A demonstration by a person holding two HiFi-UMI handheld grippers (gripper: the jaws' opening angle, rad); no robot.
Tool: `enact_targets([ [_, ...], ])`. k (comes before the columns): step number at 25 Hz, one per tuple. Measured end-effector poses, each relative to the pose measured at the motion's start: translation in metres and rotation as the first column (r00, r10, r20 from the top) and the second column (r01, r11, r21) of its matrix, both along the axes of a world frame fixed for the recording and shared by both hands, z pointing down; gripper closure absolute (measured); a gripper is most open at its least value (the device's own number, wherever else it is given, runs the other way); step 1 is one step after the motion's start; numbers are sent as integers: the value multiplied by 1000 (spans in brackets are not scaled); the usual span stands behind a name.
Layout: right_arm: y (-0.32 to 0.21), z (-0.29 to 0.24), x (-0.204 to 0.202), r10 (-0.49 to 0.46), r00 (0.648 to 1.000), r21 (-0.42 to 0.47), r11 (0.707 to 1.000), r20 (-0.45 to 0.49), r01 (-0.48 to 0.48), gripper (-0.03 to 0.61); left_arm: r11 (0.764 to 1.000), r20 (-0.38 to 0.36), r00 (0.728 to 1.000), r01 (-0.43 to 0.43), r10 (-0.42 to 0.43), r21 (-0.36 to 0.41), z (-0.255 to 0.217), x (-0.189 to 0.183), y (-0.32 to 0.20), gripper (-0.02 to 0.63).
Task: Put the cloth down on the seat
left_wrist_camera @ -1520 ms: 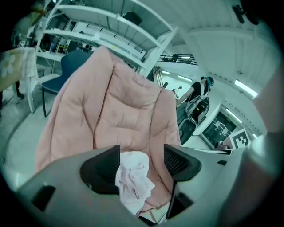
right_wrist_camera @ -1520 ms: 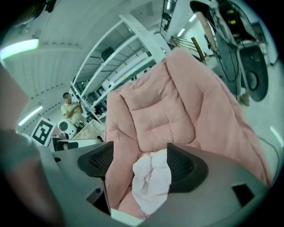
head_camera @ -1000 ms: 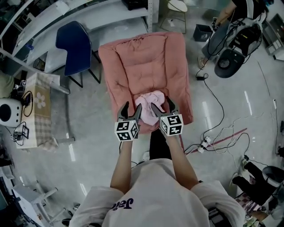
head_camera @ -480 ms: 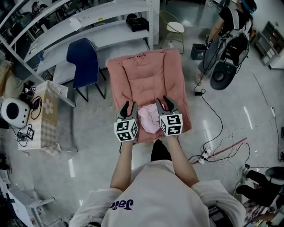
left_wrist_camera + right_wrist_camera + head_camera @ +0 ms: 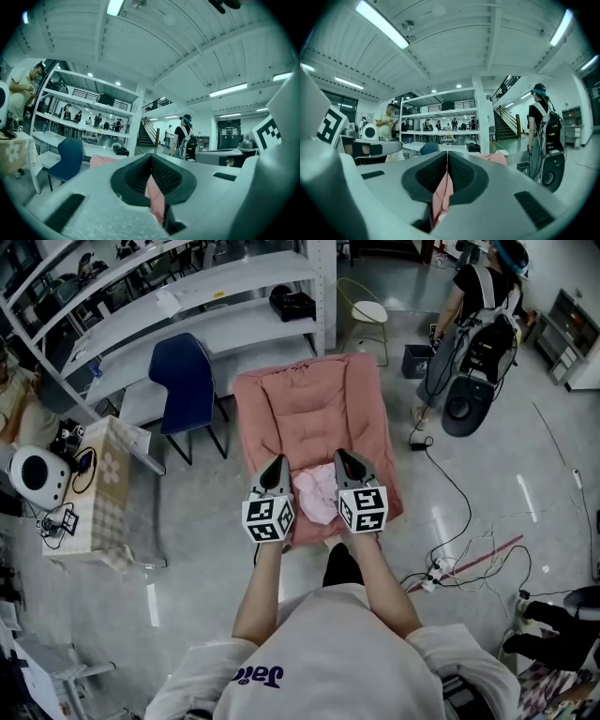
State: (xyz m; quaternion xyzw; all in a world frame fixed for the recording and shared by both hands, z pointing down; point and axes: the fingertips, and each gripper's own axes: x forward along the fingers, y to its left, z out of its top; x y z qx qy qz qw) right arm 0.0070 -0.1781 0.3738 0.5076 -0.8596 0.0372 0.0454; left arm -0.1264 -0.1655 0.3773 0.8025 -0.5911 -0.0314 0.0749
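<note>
The pale pink cloth (image 5: 317, 497) lies bunched on the seat of the pink padded chair (image 5: 309, 395), near its front edge. My left gripper (image 5: 278, 463) hangs just left of the cloth and my right gripper (image 5: 341, 457) just right of it, both above the seat. Both are shut, with tips together and nothing pinched. In the left gripper view the jaws (image 5: 151, 157) meet at the tips, and pink shows only through the gap behind them. The right gripper view has the jaws (image 5: 447, 153) closed the same way.
A blue chair (image 5: 183, 376) stands left of the pink chair, with white shelving (image 5: 187, 306) behind. A small table with a checked cloth (image 5: 98, 488) is at the left. A person with a backpack (image 5: 478, 306) stands at the back right. Cables (image 5: 459, 540) run over the floor on the right.
Both grippers went from wide open beside the cloth to fully shut. The cloth stays on the seat between them. The head view has tilted a little further forward.
</note>
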Motion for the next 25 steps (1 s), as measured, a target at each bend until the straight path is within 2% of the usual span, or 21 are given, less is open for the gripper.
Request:
enact_targets([
  [3, 17, -6, 0, 10, 1000, 28, 1000, -23, -10, 560, 1000, 22, 1000, -7, 7, 20, -7, 6, 14, 598],
  [8, 41, -19, 4, 44, 999, 34, 998, 0, -44, 560, 999, 32, 999, -15, 14, 40, -13, 9, 40, 598],
  [13, 48, -24, 10, 42, 999, 36, 998, -15, -41, 560, 999, 37, 999, -8, 6, 42, -17, 14, 41, 598],
  [18, 21, -21, 37, 42, 999, 25, 999, -3, -42, 560, 999, 64, 998, -8, 5, 45, -21, 41, 8, 598],
  [25, -50, -31, 68, -49, 998, 6, 999, 34, 49, 560, 999, 40, 999, -12, 10, 33, -33, 88, -67, 598],
])
